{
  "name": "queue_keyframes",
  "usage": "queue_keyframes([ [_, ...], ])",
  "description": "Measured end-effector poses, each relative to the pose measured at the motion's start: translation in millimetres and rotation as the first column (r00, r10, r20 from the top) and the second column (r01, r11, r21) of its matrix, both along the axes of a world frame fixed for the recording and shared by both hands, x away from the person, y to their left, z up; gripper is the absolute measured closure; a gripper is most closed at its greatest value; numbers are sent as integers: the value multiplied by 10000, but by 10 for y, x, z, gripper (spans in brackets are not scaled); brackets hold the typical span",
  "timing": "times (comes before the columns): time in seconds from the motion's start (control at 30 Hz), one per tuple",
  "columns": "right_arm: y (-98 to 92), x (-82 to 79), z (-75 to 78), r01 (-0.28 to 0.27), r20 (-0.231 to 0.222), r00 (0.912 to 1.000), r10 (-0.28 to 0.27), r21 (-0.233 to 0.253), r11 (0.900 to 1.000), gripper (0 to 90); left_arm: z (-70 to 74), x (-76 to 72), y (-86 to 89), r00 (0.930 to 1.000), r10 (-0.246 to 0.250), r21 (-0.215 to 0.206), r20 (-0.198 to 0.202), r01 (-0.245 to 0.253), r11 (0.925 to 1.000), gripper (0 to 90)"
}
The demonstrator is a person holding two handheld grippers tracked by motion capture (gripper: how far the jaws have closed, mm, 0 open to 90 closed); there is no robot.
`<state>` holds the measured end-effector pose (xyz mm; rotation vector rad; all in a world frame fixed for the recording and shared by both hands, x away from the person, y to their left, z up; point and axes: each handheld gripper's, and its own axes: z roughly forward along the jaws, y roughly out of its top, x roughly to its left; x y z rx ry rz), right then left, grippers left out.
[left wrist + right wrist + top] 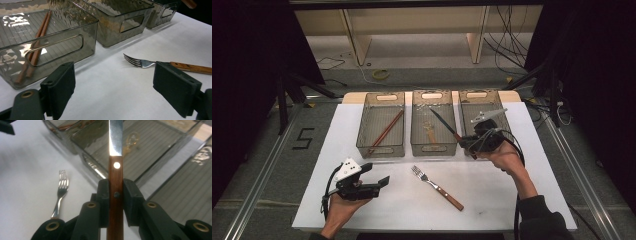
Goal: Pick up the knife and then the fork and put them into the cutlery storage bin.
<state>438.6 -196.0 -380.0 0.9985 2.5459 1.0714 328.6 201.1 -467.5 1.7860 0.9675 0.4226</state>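
Sorting looks roughly half done, judging by how things lie. Three bins sit in a row on the table (522, 200). Left bin (381, 125) holds the chopsticks (385, 132), one pair. Middle bin (433, 122) has one pale utensil (429, 131) lying flat, likely a spoon, too dim to be sure. Right bin (482, 107) looks empty as far as I can tell.

Right gripper (116, 195) is clamped on the knife (115, 165) by its wooden handle; blade points ahead of the jaws, over the middle bin's near right corner, with the right bin just off to its side. Not released yet.

Left gripper (113, 87) is wide apart and empty, low over the table. Fork (160, 64) lies flat just ahead of it, tines between the jaws' line of sight, handle running behind the right-hand pad.

Count: 3 bins, 1 chopstick pair, 1 knife, 1 fork, 1 spoon-like piece, 2 grippers.

Left, in my estimate: drop the knife, then pick and bin the fork.
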Motion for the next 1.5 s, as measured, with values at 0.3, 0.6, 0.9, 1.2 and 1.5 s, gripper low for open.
queue_keyframes([
  [0.3,-124,217,59,769,67,9970,-771,209,9968,773,3,-3,1,10000,19,12,44,-19,10000,174],
  [0.6,-246,401,129,1528,106,9881,-1531,289,9878,773,4,-3,5,10000,23,20,46,-24,10000,175],
  [0.9,-404,524,142,2227,39,9748,-2229,338,9743,773,3,-2,4,10000,22,5,43,-22,10000,174],
  [1.2,-509,622,90,2866,-201,9580,-2862,226,9578,773,5,-2,6,10000,24,9,41,-24,10000,174],
  [1.5,-591,692,32,3427,-345,9390,-3422,84,9394,773,3,-2,4,10000,33,13,55,-33,10000,174],
])
